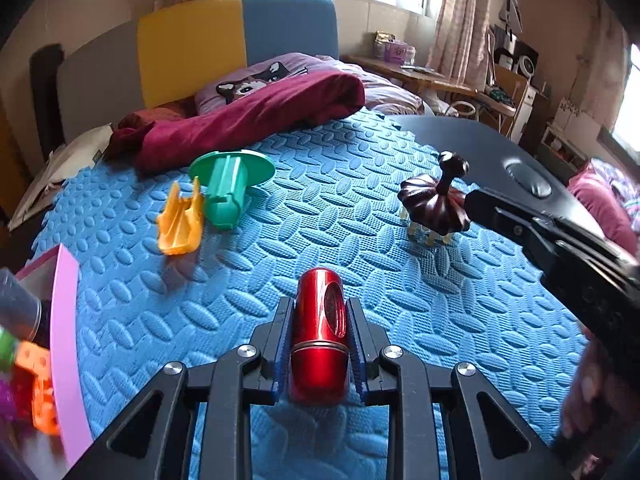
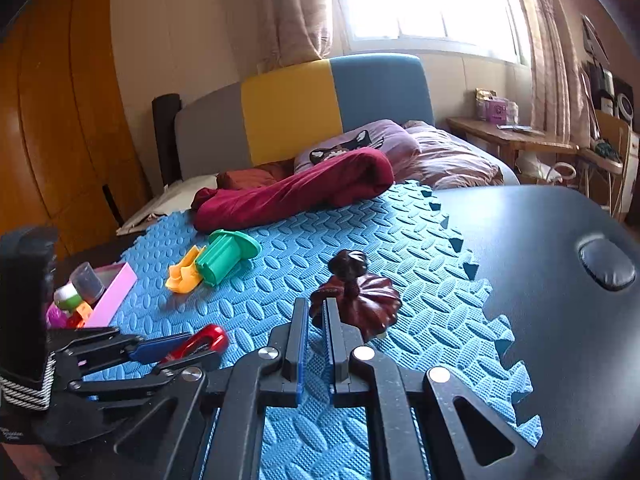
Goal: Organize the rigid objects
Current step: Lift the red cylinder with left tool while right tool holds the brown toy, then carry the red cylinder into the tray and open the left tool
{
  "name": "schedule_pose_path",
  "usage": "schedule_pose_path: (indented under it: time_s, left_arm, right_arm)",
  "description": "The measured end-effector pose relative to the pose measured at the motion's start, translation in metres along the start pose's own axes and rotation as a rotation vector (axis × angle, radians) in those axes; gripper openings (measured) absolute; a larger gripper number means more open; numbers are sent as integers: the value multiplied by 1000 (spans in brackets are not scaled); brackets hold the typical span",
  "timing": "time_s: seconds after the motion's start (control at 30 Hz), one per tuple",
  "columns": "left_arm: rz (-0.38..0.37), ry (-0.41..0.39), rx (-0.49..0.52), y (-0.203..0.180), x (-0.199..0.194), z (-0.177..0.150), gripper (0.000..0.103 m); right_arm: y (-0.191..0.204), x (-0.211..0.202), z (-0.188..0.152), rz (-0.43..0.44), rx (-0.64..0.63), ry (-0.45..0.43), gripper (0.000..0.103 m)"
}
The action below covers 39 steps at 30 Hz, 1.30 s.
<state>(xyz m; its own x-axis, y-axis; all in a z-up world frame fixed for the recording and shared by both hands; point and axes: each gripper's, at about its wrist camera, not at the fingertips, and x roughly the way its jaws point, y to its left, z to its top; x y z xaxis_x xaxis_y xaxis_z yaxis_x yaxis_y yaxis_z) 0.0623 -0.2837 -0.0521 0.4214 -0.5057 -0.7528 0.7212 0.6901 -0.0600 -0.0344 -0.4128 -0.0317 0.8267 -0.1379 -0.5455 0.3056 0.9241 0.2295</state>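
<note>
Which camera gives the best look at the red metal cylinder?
The left wrist view: the red metal cylinder fills the centre, clamped in the left gripper, its side hole visible. The right wrist view shows only its end at lower left, mostly hidden by that gripper's fingers.

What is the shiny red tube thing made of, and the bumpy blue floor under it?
The shiny red cylinder looks like polished or anodized metal: it gives sharp, mirror-like glints. The blue patterned mat looks like soft matte foam: embossed oval ridges, jigsaw-tooth edges, no shine.
</note>
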Motion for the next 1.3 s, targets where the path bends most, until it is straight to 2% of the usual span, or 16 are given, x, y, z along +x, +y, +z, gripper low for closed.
schedule_pose_path:
  time_s: [0.37, 0.43, 0.47, 0.5, 0.53, 0.6, 0.67, 0.8, 0.83, 0.87, 0.9, 0.93, 1.1, 1.3]
  left_arm:
    - [-41, -69, -122, 23, -58, -20, 26]
    - [-42, -82, -137, 28, -68, -25, 26]
    - [-42, -87, -145, 31, -74, -28, 26]
    - [-42, -91, -153, 34, -79, -30, 26]
    - [-42, -95, -163, 37, -84, -33, 26]
    - [-44, -106, -181, 46, -94, -38, 26]
    - [-33, -116, -192, 53, -104, -42, 26]
    - [-23, -134, -229, 70, -121, -52, 26]
    - [-18, -136, -242, 76, -126, -56, 26]
    - [-15, -138, -251, 80, -129, -58, 26]
    - [-10, -141, -261, 84, -133, -61, 26]
    - [-3, -144, -270, 88, -136, -64, 26]
    - [44, -147, -303, 110, -149, -81, 26]
    - [123, -124, -360, 141, -158, -110, 26]
  right_arm:
    - [-13, -2, 0, 35, 71, -2, 7]
    - [-16, 0, 1, 38, 82, 8, 18]
    - [-17, 1, 2, 19, 87, 9, 31]
    - [-16, 3, 5, 5, 87, 11, 37]
    - [-16, 5, 7, -9, 77, 10, 38]
    - [-12, 13, 14, -53, 29, 11, 38]
    - [-10, 29, 21, -81, -8, 52, 38]
    - [-15, 46, 27, -66, 23, 84, 38]
    - [-15, 47, 27, -73, 17, 79, 36]
    - [-14, 49, 28, -81, 11, 78, 31]
    - [-14, 50, 28, -76, 9, 74, 25]
    - [-13, 50, 29, -73, 6, 72, 23]
    - [-5, 40, 26, -82, -8, 48, 23]
    - [4, 23, 15, -38, 10, 33, 23]
